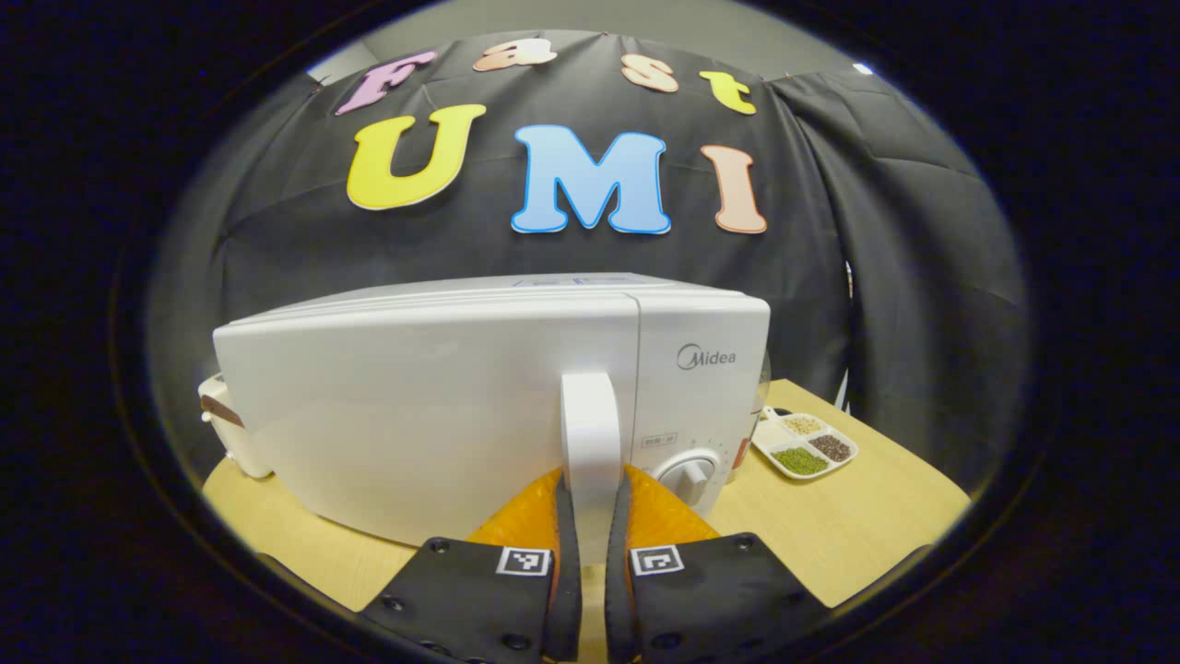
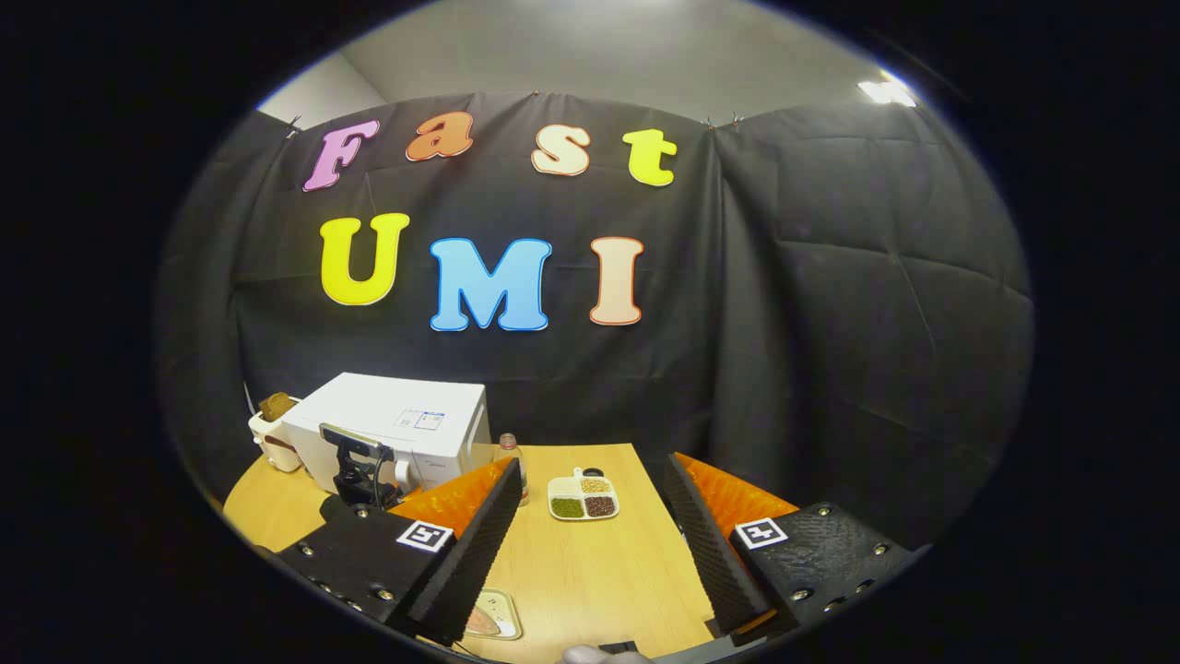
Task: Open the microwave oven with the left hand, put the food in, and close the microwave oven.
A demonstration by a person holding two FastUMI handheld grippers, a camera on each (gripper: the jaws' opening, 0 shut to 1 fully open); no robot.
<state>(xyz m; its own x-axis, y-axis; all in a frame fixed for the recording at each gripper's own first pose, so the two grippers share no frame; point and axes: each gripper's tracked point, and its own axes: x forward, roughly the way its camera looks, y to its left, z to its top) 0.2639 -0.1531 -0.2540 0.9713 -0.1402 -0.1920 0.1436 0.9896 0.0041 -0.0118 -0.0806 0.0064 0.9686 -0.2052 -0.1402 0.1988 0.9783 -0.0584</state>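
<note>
On the wooden worktop (image 1: 857, 535) stands the white microwave oven (image 1: 442, 387), door closed. To its left sits a small toaster (image 2: 270, 433). At its front, the left tongs (image 1: 590, 503) are nearly closed, both fingers pressing the vertical door handle (image 1: 590, 424). Right of the oven lies a divided dish of grains (image 2: 583, 498); nearer, the right tongs (image 2: 590, 544) gape wide, empty, above a food plate (image 2: 493, 616). Opening is underway, apparently; next, pull the handle outward.
</note>
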